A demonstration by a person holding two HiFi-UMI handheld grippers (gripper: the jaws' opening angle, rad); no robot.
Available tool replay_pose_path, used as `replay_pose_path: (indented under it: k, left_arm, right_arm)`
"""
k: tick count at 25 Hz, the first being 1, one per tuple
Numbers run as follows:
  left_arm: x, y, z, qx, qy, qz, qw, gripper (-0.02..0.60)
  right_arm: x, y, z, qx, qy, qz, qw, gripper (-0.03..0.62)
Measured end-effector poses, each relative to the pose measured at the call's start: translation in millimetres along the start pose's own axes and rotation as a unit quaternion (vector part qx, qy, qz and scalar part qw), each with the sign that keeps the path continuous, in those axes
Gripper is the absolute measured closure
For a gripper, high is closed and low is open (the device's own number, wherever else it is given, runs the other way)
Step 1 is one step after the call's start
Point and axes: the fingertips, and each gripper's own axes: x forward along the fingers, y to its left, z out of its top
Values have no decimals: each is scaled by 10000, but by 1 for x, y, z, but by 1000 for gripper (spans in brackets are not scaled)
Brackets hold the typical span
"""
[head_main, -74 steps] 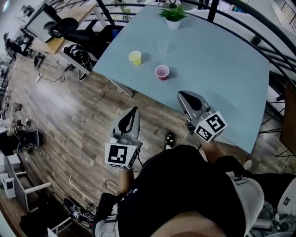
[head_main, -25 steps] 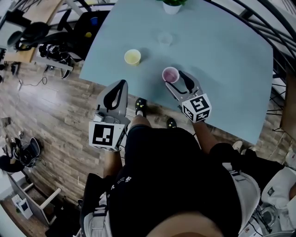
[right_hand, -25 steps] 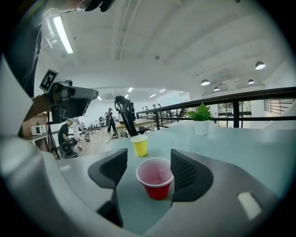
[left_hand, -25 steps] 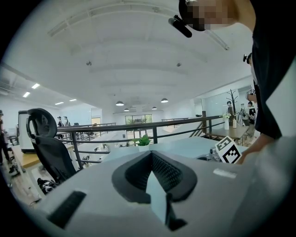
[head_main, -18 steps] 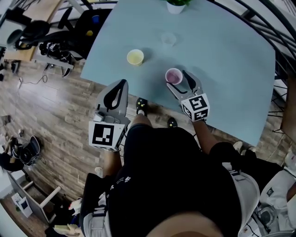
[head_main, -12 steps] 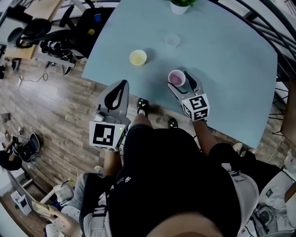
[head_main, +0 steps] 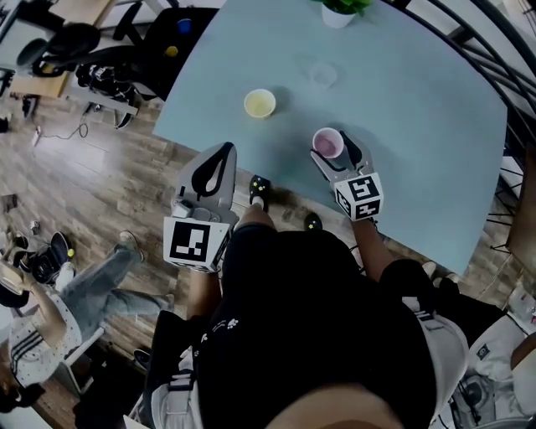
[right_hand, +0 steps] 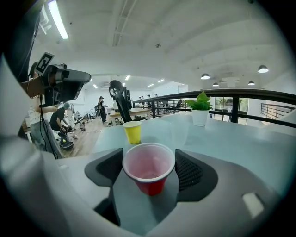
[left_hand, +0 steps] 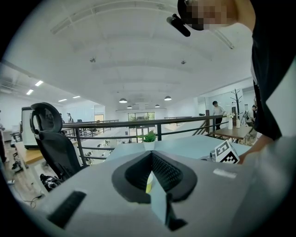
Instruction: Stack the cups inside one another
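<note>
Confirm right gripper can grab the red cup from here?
Probably yes. The right gripper has just been opening its jaws; they stand apart either side of the red cup, not pressing it. Nothing blocks.

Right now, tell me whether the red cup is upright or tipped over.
Upright: the red cup stands on its base on the table, its open mouth facing up.

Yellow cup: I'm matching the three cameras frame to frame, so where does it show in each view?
Head view: yellow cup near the left edge of the table, upper centre.
Left gripper view: only a thin yellow sliver, lower centre.
Right gripper view: left of centre, beyond the red cup.
Shared landmark: the potted plant at the table's far edge.
</note>
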Motion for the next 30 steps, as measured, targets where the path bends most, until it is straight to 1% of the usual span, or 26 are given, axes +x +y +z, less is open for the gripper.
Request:
replay_pose_path:
  k: [6,11,15,27,30]
  left_arm:
    - [0,11,0,-67,-64,-30,10000,594]
    - [1,22,2,-168,-130,-21,9998,594]
    - [2,30,5,-178,-162,-20,9997,594]
    - [-4,79,6,-219,-220,-3,9995,594]
    - [-9,92,8,-175,-295,-17,9994,594]
  right_arm:
    - [4,5,10,-42,14,0,10000,246]
    - [10,8,35,-25,-173,38,9998,246]
    - [16,12,54,-45,-322,112,9994,246]
    - [51,34,107,-75,-642,238,9976,246]
    - [59,40,122,-73,-739,233,9970,246]
